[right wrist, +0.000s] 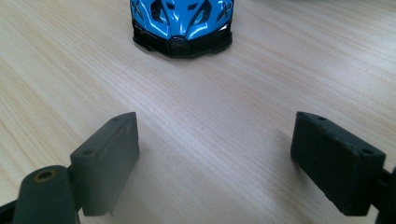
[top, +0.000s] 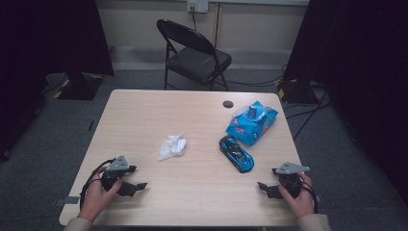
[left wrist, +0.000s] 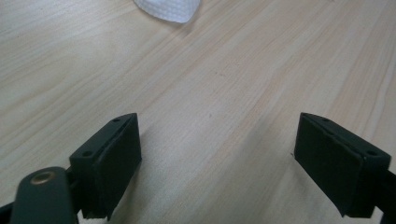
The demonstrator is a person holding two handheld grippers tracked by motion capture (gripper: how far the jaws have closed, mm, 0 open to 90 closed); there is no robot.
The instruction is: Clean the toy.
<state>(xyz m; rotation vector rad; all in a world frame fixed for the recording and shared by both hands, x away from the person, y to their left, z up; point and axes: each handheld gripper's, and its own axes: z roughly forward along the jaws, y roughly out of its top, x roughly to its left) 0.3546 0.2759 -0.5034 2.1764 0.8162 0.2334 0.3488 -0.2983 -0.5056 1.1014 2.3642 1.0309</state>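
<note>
**One car, one tissue, one packet, two empty grippers**

The table [top: 144,115] holds one blue toy car [top: 236,153], one crumpled white tissue [top: 172,147] and one blue packet [top: 252,123]. Two grippers rest near the front edge. The left gripper [top: 137,186] has its jaws spread wide with only bare wood between them; the tissue [left wrist: 168,9] lies ahead, well apart. The right gripper [top: 263,186] is likewise released and grasps nothing; the car [right wrist: 181,23] sits ahead of its jaws, nose toward them, near but untouched. The packet lies just beyond the car.
</note>
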